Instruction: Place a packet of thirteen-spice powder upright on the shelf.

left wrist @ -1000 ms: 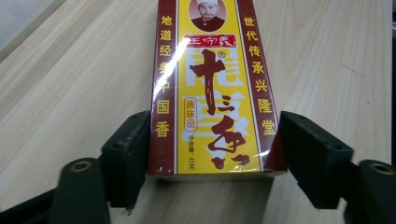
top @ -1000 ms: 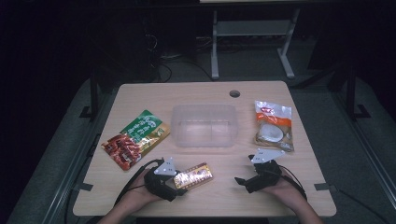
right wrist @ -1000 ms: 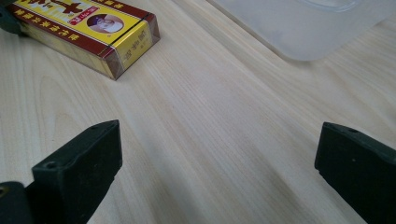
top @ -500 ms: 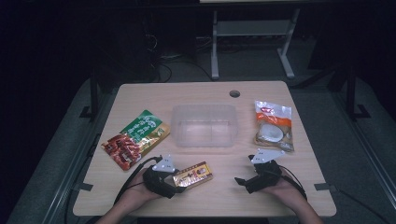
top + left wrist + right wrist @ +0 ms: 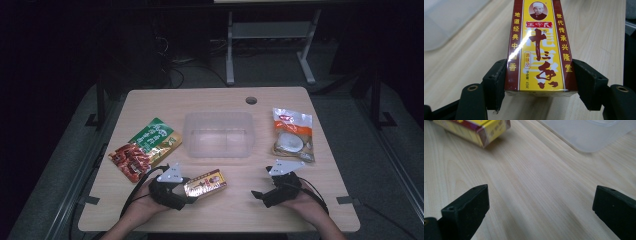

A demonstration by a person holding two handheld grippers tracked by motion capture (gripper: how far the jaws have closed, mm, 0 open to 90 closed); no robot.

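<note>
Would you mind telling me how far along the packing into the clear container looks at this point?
Nothing looks packed yet: the clear container appears empty. In hand: the left gripper is shut on the yellow box. The right gripper is open over bare table. The red-green pouch and clear-orange pouch lie untouched beside the container.

In the left gripper view the yellow-and-maroon box [image 5: 538,47] runs off the top edge — its far end unseen. The clear container [image 5: 447,18] there is a blur, possibly frosted — cut off at the corner.
</note>
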